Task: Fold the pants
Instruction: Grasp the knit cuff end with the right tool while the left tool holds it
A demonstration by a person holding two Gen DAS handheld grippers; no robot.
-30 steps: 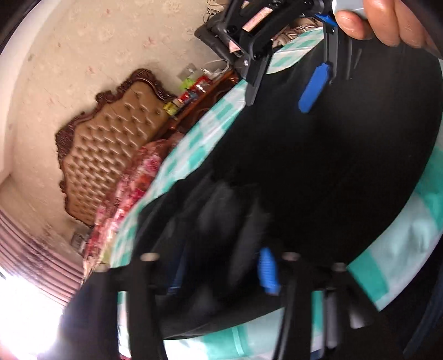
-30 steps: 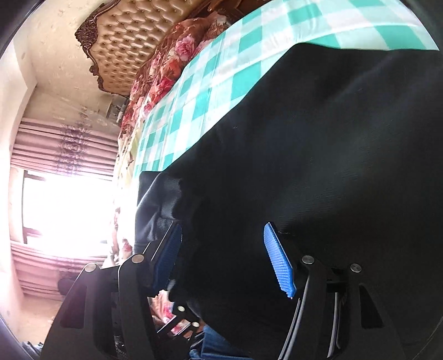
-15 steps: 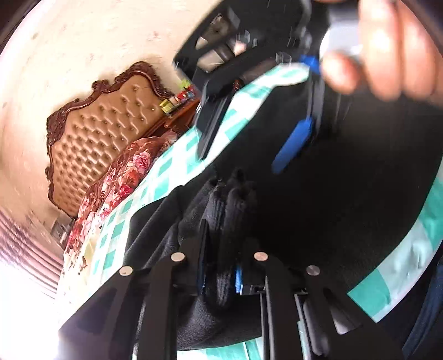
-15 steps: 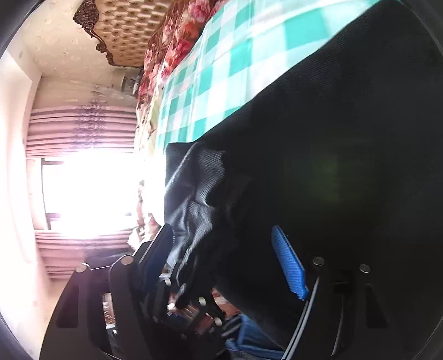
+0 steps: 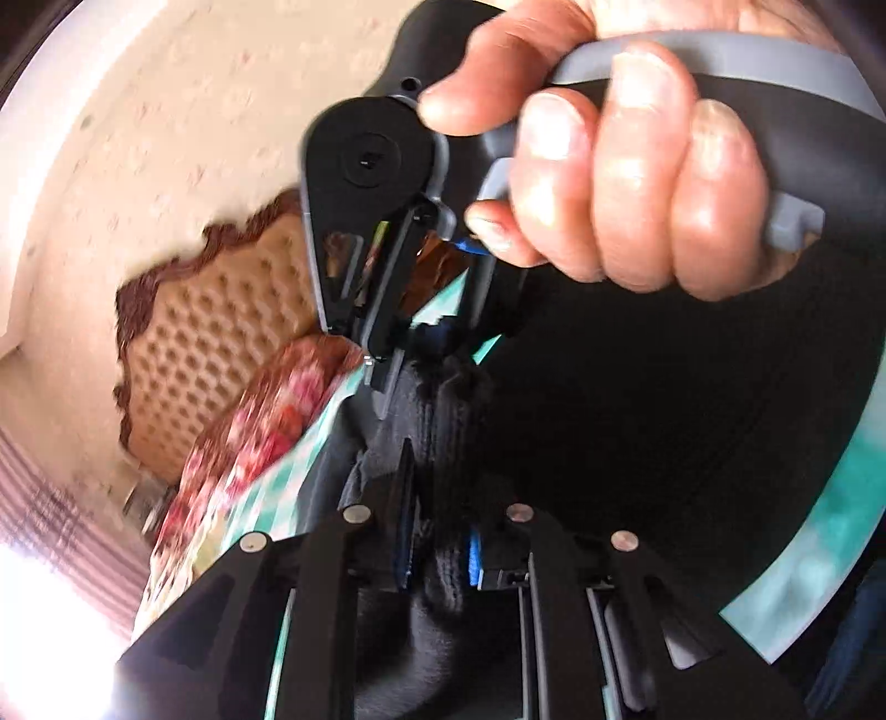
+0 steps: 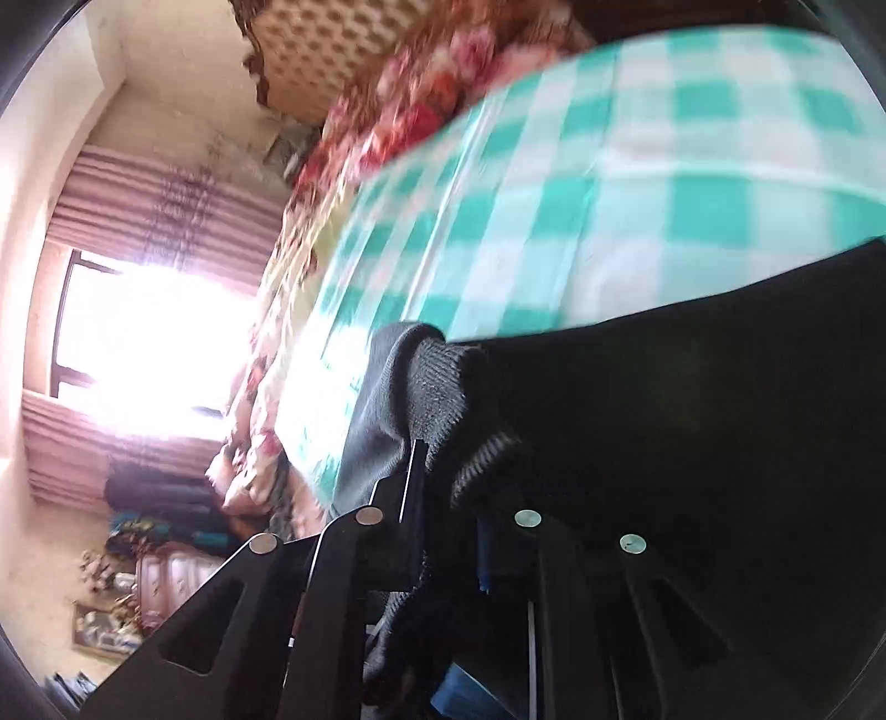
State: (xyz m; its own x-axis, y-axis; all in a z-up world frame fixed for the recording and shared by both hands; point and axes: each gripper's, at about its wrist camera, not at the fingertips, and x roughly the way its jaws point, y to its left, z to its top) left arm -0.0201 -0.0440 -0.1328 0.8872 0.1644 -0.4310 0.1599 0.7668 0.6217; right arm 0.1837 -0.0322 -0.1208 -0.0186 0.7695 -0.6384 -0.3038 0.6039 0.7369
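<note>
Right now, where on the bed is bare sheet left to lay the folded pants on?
The checked sheet lies bare between the black pants and the floral bedding by the headboard. It is crowded at the near edge, where both grippers pinch the ribbed hem.

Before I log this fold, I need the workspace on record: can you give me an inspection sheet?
Surface: bed sheet, green and white checks.
Job's things: black pants spread on the sheet, ribbed edge bunched up.
Clutter: flowered bedding near the headboard.
Grippers: left gripper shut on the pants; right gripper has just closed on the ribbed edge; a hand holds its handle.
Cables: nothing seen.
Surroundings: bright window, striped curtains.
</note>
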